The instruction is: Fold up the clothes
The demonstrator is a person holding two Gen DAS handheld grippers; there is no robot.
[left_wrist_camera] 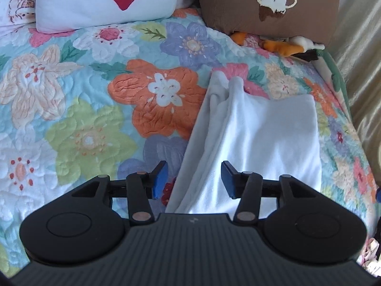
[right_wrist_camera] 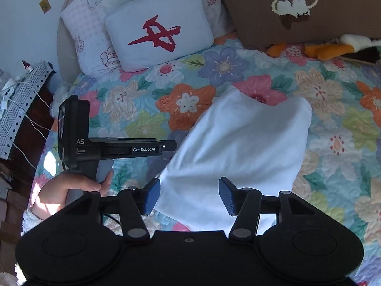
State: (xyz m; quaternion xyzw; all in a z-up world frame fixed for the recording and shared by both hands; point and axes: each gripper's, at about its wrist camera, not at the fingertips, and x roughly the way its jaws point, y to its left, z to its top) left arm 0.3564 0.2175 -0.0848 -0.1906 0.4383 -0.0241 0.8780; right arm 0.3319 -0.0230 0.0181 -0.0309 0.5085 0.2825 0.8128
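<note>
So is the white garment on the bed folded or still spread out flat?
Folded. The white garment lies as a narrow doubled strip on the floral quilt, with layered edges along its left side.

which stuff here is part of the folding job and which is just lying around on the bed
Part of the job:
- white cloth, lying on the quilt
- left tool, open
- right tool, open

Just lying about:
- floral quilt
- white pillow with red mark
- brown cushion
- orange plush toy
- pink patterned pillow
</note>
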